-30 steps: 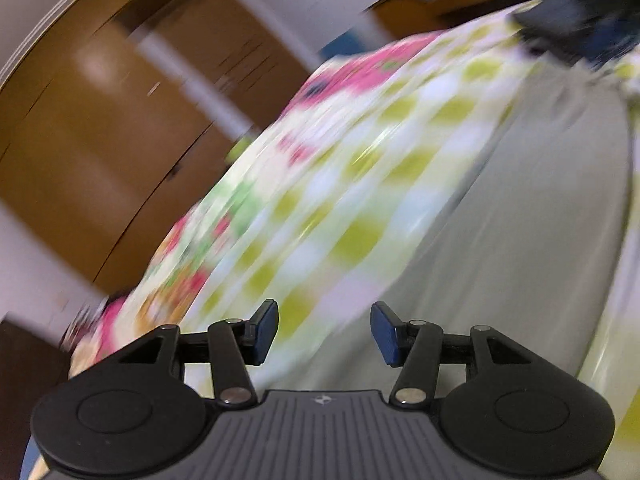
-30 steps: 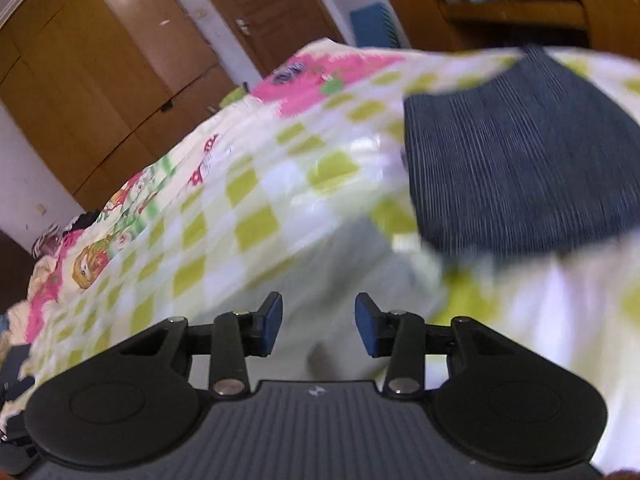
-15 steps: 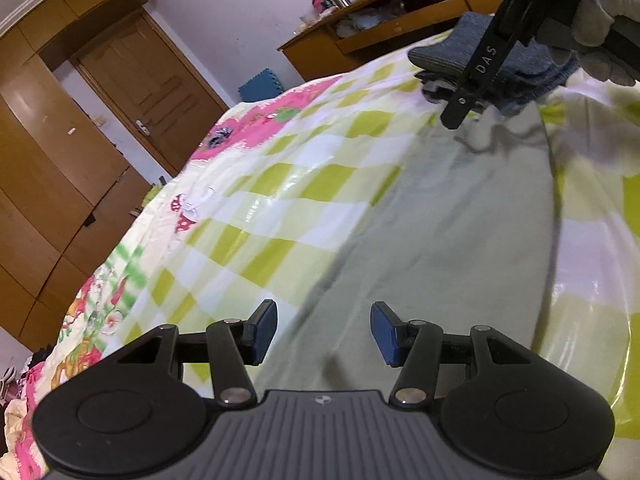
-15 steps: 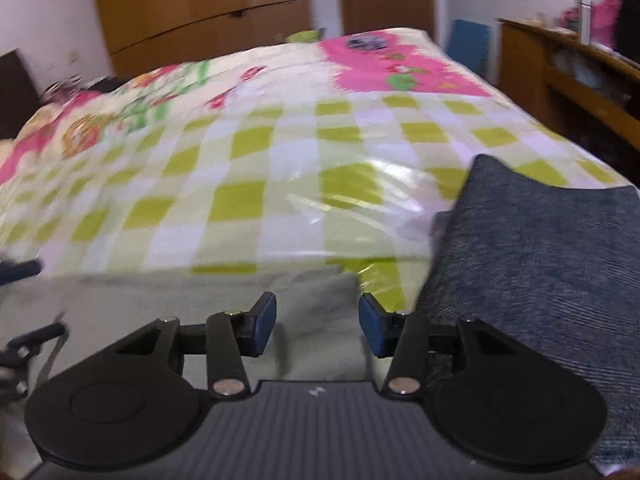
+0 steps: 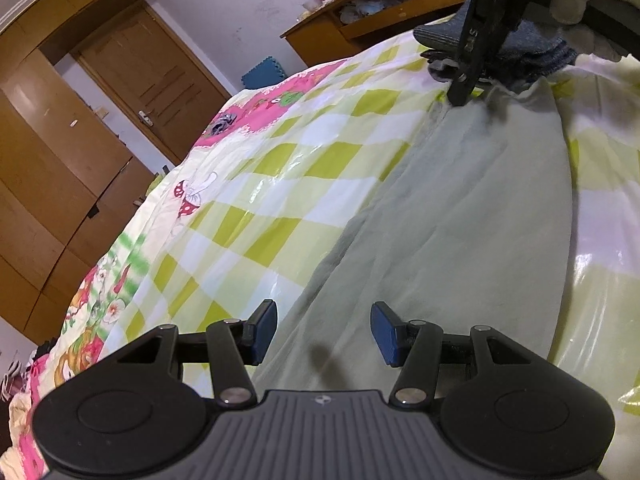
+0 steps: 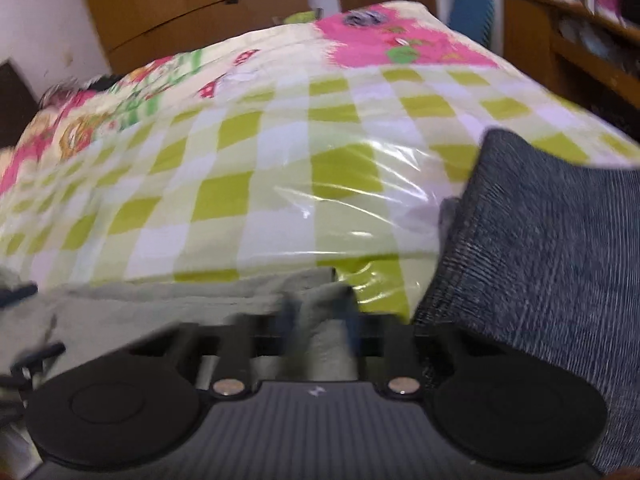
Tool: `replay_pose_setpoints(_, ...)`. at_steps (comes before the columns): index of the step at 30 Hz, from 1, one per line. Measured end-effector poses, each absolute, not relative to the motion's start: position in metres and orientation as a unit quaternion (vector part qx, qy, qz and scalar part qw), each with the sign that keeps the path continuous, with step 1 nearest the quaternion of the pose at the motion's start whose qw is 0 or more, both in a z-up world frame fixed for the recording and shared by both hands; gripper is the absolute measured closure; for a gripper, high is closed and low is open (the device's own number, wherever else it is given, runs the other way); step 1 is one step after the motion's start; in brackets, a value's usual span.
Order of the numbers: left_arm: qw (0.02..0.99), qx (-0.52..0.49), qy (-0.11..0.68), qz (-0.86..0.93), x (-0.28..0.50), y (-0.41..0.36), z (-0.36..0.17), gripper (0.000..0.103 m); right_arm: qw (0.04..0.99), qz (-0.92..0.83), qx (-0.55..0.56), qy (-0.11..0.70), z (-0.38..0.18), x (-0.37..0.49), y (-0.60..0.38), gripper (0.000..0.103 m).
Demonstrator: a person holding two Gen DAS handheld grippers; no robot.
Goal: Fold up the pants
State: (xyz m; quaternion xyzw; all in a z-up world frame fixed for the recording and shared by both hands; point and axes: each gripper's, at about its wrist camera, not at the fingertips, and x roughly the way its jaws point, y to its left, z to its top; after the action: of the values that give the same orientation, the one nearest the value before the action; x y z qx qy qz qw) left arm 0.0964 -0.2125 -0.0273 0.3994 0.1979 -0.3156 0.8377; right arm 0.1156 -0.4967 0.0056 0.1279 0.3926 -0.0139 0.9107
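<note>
Pale grey-green pants point(image 5: 460, 216) lie stretched out flat on a checked bed cover point(image 5: 280, 168). My left gripper point(image 5: 324, 332) is open and empty, low over the near end of the pants. At the far end the right gripper point(image 5: 464, 92) touches down on the pants' edge. In the right wrist view, blurred by motion, my right gripper point(image 6: 320, 320) has its jaws drawn in around a raised bunch of the pants' fabric point(image 6: 324, 300).
A folded dark grey-blue garment point(image 6: 552, 264) lies right beside the pants' far end; it also shows in the left wrist view point(image 5: 520, 48). Wooden wardrobes point(image 5: 52, 152), a door point(image 5: 160, 80) and a cluttered wooden shelf unit point(image 5: 380, 4) surround the bed.
My right gripper swung round, dropped to the pants' far edge and closed from open onto the fabric. My left gripper steadied, still open, lower over the near end.
</note>
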Motion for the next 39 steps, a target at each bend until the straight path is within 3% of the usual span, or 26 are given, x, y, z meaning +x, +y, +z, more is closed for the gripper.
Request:
replay_pose_setpoints(10,0.842,0.407,0.201,-0.293,0.097,-0.193,-0.027,0.038,0.925,0.031,0.212,0.315,0.06,0.113,-0.489,0.1)
replay_pose_setpoints(16,0.84,0.414,0.214,-0.278,0.1,-0.186,-0.033,0.038,0.898,-0.044,0.172,0.404,0.011,0.149,-0.485,0.097)
replay_pose_setpoints(19,0.838,0.416,0.214,-0.281,0.1,-0.181,-0.036,0.037,0.896,-0.041,0.184,0.402,0.008,0.139,-0.484,0.093)
replay_pose_setpoints(23,0.84,0.416,0.214,-0.276,0.099,-0.176,-0.037,0.037,0.9,-0.044,0.231,0.368,0.019,0.115,-0.498,0.076)
replay_pose_setpoints(29,0.849,0.402,0.21,-0.272,0.096,-0.17,-0.034,0.037,0.898,-0.05,0.27,0.345,0.022,0.068,-0.494,0.076)
replay_pose_setpoints(35,0.85,0.398,0.192,-0.287,0.093,-0.184,-0.026,0.037,0.87,-0.084,0.348,0.338,-0.011,0.061,-0.501,0.091)
replay_pose_setpoints(39,0.853,0.379,0.173,-0.314,0.094,-0.205,-0.015,0.037,0.859,-0.081,0.406,0.299,-0.016,0.048,-0.508,0.091)
